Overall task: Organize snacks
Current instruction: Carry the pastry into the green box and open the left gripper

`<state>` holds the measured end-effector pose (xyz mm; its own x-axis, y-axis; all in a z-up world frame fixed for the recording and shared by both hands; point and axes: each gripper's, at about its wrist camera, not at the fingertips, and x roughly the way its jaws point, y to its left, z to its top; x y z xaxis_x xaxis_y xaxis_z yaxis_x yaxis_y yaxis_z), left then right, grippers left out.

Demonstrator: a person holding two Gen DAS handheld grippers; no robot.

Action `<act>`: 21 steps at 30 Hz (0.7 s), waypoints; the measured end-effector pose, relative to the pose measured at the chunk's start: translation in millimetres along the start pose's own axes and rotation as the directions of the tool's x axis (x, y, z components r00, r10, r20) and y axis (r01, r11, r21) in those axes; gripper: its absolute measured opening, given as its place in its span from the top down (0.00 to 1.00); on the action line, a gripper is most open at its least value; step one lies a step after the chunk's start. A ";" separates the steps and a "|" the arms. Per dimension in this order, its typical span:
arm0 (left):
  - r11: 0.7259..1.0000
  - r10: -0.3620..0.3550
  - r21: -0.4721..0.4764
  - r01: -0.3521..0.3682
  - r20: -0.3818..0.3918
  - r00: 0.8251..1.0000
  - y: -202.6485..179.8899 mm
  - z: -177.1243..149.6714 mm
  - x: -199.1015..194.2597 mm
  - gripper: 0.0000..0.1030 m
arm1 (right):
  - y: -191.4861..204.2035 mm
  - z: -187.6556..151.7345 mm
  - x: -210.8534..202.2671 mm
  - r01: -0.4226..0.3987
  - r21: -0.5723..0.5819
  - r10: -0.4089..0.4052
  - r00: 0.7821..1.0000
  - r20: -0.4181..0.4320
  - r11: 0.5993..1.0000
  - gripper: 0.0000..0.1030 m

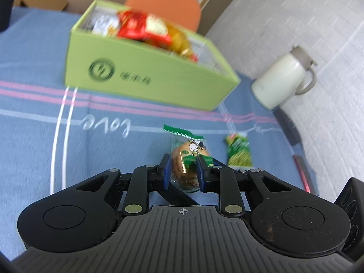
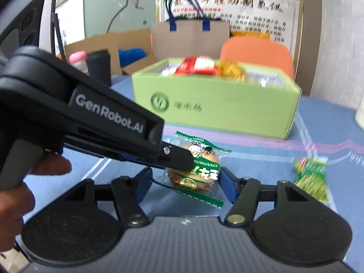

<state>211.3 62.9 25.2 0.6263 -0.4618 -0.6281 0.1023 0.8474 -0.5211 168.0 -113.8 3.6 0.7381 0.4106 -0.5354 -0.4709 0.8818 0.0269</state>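
A wrapped round pastry [image 1: 184, 163] in clear plastic with green trim is clamped between the blue pads of my left gripper [image 1: 183, 166], just above the blue cloth. In the right wrist view the same pastry [image 2: 195, 175] sits between the wide-open fingers of my right gripper [image 2: 185, 183], with the left gripper [image 2: 177, 158] reaching in from the left onto it. A green snack packet [image 1: 238, 153] lies on the cloth to the right, also in the right wrist view [image 2: 311, 179]. A light green box [image 1: 145, 75] holding several snacks stands behind, also seen from the right wrist [image 2: 213, 104].
A white lidded jug [image 1: 284, 77] stands at the table's right edge. An orange chair [image 2: 257, 54] is behind the box. Cardboard boxes and a paper bag [image 2: 191, 36] are at the back. A hand [image 2: 27, 182] holds the left gripper's handle.
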 end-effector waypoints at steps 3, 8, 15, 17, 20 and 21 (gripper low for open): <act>1.000 -0.025 0.010 0.025 0.031 0.999 -13.4 24.7 2.2 1.00 | -11.2 24.0 0.8 0.021 -0.029 -0.020 0.999 0.046 0.999 0.36; 0.998 -0.065 0.035 0.062 0.095 0.993 -36.5 86.4 16.7 1.00 | -46.3 76.9 16.6 0.075 -0.088 -0.063 0.990 0.127 0.993 0.36; 0.998 -0.022 0.062 0.016 0.084 0.996 -52.2 149.8 70.6 1.00 | -93.6 118.0 70.5 0.075 -0.105 -0.064 0.992 0.108 0.992 0.34; 0.998 0.001 0.068 -0.006 0.065 0.998 -51.8 157.6 88.9 1.00 | -103.3 118.1 81.6 0.055 -0.087 -0.047 0.995 0.082 0.995 0.32; 0.998 0.003 0.064 -0.006 0.049 0.999 -47.4 163.2 109.3 0.94 | -116.3 119.1 95.0 0.027 -0.060 -0.023 0.998 0.063 0.998 0.30; 0.998 -0.006 0.059 0.003 0.050 0.999 -45.1 163.9 111.2 0.89 | -118.6 118.7 93.0 0.035 -0.054 -0.031 0.997 0.069 0.998 0.30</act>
<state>403.0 16.3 73.7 0.6639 -0.4530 -0.5950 0.1493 0.8599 -0.4882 349.9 -152.6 50.8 0.7840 0.3979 -0.4765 -0.4702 0.8818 -0.0372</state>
